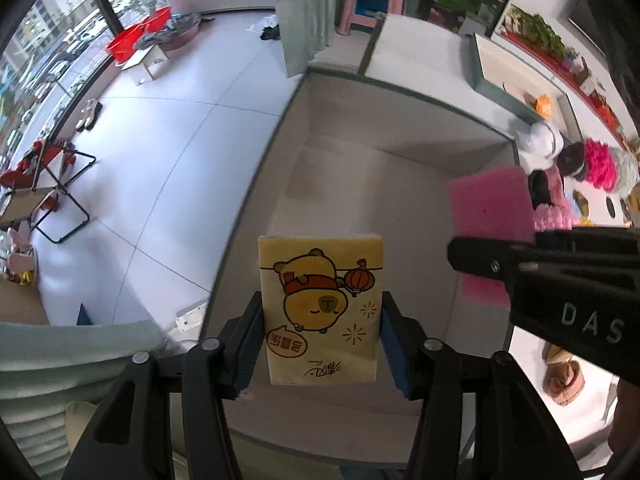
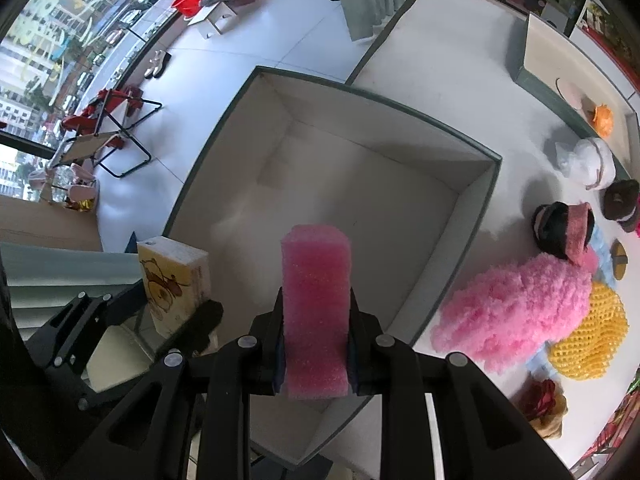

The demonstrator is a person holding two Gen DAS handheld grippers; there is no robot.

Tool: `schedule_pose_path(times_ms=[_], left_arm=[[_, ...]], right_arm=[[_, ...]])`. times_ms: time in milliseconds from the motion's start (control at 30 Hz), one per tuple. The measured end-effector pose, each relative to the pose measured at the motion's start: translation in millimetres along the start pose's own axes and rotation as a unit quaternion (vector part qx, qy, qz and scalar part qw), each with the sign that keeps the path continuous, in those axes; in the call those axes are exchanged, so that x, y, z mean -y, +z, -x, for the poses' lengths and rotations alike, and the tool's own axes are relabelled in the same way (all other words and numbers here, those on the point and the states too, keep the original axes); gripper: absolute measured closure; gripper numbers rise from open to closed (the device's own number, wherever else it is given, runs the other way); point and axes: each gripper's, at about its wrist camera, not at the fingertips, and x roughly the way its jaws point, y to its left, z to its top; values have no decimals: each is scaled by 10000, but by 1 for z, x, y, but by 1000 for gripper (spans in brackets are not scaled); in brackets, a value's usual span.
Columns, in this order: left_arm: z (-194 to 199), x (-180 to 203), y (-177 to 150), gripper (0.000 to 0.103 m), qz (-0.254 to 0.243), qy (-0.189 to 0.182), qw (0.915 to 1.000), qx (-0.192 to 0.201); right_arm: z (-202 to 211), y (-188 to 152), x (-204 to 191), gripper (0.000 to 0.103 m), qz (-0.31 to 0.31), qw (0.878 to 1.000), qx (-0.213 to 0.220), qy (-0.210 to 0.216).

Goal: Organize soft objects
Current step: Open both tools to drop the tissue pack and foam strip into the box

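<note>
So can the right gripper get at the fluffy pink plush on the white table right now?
Probably not yet: the right gripper is shut on a pink sponge block over the open box. The path to the fluffy pink plush looks clear.

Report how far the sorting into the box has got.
Done: nothing visible in the grey box yet. In hand: the left claw has the yellow tissue pack between its pads over the box; the right claw grips the pink sponge. Left: pink fluffy item, yellow mesh item and others on the table.
</note>
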Motion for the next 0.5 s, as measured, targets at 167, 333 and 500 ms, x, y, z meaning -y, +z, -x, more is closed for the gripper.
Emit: schedule_pose_path(times_ms=[167, 333, 500], left_arm=[[-3, 5, 1, 6, -156, -60, 9998, -59], [-5, 4, 3, 1, 11, -323, 9989, -345], [-2, 11, 1, 1, 111, -954, 9926, -746]], right_arm=[[-3, 2, 6, 7, -120, 9997, -107, 203], [20, -6, 21, 0, -286, 9995, 153, 3], [49, -35, 57, 0, -783, 9963, 358, 42]])
